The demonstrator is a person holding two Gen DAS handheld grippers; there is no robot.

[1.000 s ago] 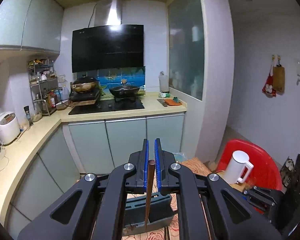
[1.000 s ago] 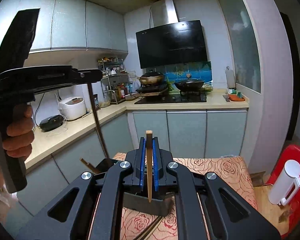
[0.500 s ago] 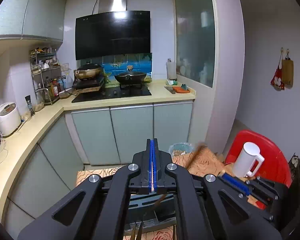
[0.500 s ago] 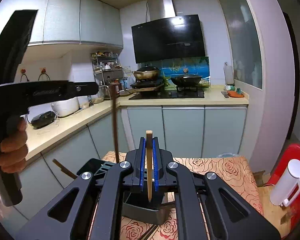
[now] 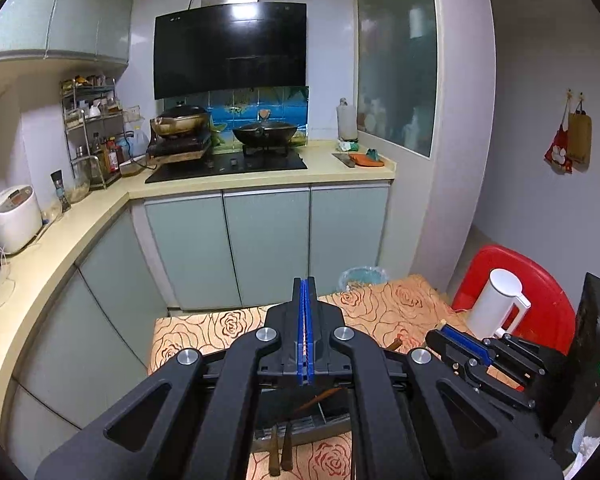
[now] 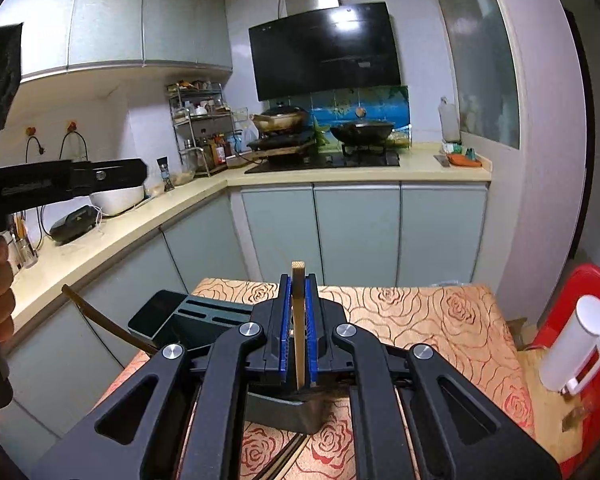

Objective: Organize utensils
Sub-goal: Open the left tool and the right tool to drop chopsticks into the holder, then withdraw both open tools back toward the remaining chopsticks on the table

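Since the chopstick is a thin, light, stiff, slick stick, pinch it mid-shaft or it pivots; right gripper jaws pinch it upright above the holder at the desk left edge; left gripper jaws pressed together, empty.

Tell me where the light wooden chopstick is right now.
In the right wrist view, the light wooden chopstick stands upright, clamped between the blue pads of the right gripper, directly above the dark utensil holder on the rose-patterned tablecloth.
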